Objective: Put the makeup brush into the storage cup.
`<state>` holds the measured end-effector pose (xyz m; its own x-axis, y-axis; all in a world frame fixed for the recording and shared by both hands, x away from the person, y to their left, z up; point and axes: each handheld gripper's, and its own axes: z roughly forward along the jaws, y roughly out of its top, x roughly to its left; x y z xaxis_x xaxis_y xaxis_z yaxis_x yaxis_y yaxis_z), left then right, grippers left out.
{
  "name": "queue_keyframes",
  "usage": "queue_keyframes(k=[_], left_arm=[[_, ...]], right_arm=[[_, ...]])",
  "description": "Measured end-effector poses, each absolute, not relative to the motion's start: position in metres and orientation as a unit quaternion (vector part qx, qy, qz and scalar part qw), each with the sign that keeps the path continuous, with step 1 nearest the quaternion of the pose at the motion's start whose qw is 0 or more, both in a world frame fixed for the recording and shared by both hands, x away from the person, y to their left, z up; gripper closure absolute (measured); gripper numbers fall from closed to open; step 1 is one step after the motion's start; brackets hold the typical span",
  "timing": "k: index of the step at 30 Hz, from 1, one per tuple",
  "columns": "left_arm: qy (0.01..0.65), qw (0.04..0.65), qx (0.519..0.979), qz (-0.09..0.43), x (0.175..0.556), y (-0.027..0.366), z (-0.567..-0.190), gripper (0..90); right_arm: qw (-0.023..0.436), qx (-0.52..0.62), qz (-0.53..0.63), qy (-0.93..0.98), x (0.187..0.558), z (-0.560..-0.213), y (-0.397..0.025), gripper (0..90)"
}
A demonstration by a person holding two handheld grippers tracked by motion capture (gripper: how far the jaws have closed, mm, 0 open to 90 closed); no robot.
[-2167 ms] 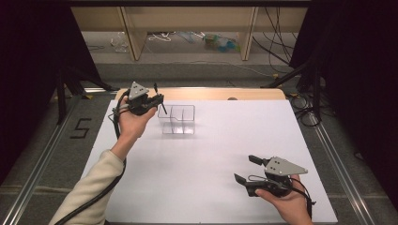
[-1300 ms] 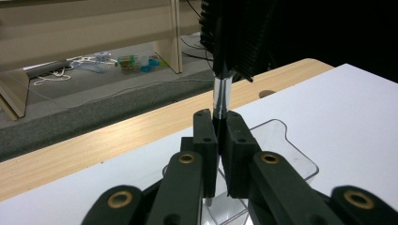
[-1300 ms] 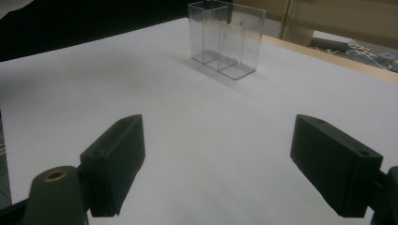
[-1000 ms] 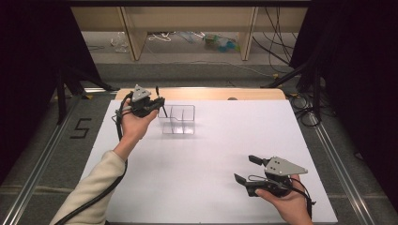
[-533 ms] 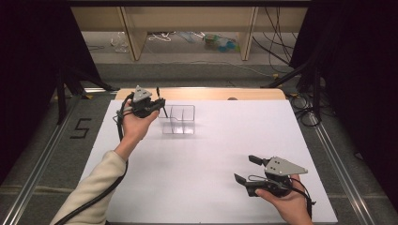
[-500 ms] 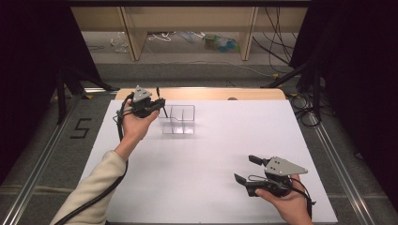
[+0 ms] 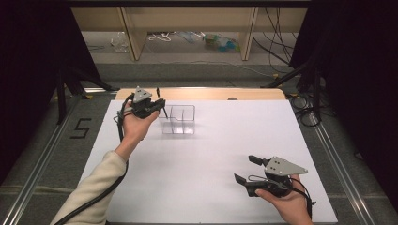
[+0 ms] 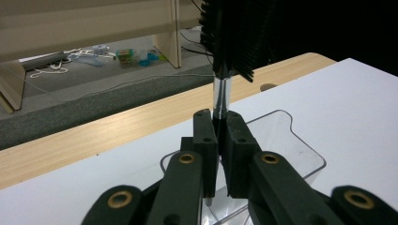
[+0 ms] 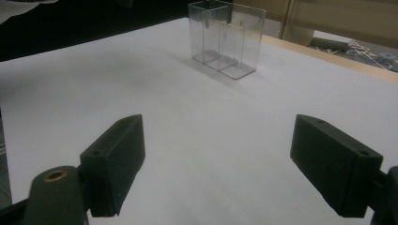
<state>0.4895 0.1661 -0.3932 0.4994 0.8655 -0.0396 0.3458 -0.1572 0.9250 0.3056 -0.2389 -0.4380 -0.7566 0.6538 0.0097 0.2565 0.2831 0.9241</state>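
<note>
Left gripper view: pinched tight, with the left gripper (image 8: pixel 218 123), on the thin clear stem of a brush (image 8: pixel 231 35). Held upright, bristle head on top, stem tip poking out below the pads. Hung directly above a clear box (image 8: pixel 300 157), not yet inside it.

Judged as the step of dropping the brush into a compartment. Called for lining the stem tip over one cell, lowering straight down clear of the thin walls, and letting go only once low enough not to tip what looked a light box.

Looked dense, stiff and black in the bristles; slim and glossy in the stem. Looked smooth, hard, see-through and square-cornered in the box (image 7: pixel 180 121), split by dividers, set toward the far left of the white table (image 7: pixel 211 154).

Spread wide with the right gripper (image 7: pixel 246 168), nothing held, near the front right edge, well apart from the box.
</note>
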Motion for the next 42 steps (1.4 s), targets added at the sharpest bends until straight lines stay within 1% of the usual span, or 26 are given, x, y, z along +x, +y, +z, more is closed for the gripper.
queue_keyframes(k=[42], left_arm=[[0.437,0.482,0.717,0.251,0.493,0.163,-0.409,84.9]], right_arm=[[0.189,0.293,0.522,0.778,0.306,-0.439,-0.238,19.3]])
